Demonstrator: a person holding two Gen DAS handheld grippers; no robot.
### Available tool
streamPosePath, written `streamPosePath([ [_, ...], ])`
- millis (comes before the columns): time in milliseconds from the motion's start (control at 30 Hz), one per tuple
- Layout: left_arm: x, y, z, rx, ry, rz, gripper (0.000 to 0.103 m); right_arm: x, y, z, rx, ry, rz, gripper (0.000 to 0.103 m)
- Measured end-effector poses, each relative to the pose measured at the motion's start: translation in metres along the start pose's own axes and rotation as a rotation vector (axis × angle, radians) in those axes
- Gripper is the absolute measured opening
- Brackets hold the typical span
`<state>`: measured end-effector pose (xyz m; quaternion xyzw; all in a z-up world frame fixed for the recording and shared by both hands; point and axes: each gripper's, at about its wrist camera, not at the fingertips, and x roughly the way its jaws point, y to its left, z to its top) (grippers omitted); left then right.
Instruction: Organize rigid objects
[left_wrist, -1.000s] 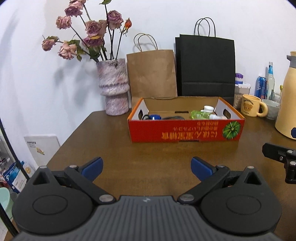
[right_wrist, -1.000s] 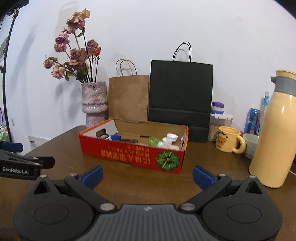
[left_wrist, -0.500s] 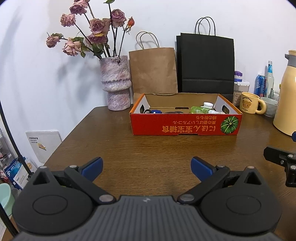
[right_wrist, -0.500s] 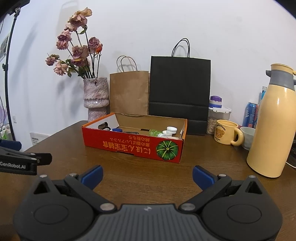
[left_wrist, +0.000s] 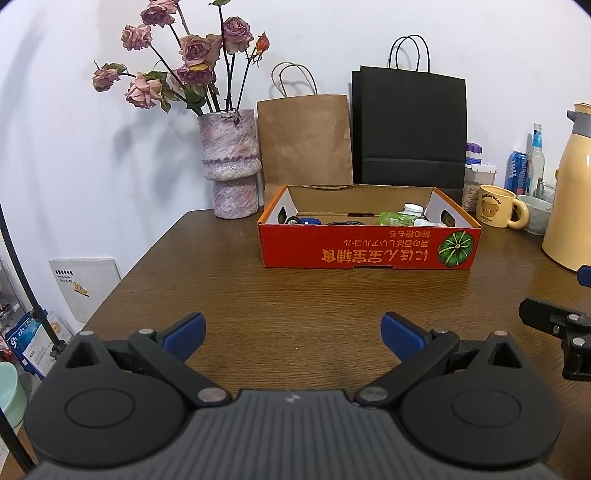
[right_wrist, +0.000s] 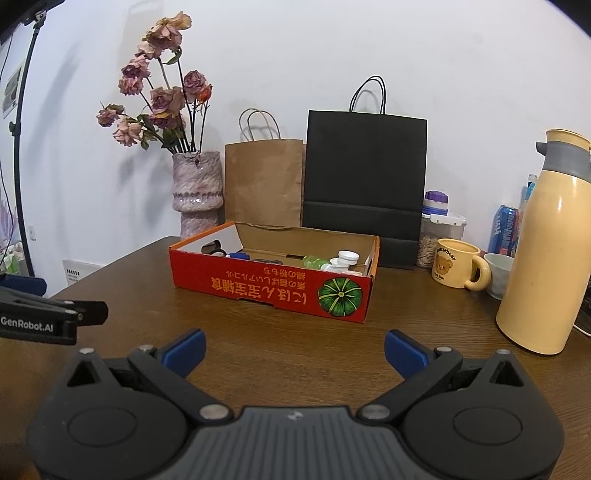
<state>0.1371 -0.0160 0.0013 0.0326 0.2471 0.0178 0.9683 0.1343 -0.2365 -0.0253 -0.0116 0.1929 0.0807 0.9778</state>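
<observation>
A red cardboard box with a pumpkin print stands on the brown table. Inside it lie a green bottle, white caps, a blue item and dark pieces. My left gripper hovers open over the table's near part, well short of the box, with nothing between its fingers. My right gripper is likewise open and empty, facing the box from the right. Each gripper's edge shows in the other's view.
Behind the box stand a vase of dried roses, a brown paper bag and a black bag. To the right are a bear mug, a cream thermos, a can, a jar and a bowl.
Both grippers have drawn back from the box and sunk a little, so the box looks smaller and farther. Both stay open and empty.
</observation>
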Motion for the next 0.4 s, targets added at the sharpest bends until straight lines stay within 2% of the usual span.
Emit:
streamPosePath([
  [400, 0.0026, -0.0004, -0.0027, -0.003, 0.008, 0.000, 0.103, 0.0035, 0.0015, -0.0016, -0.003, 0.010, 0.002, 0.103],
])
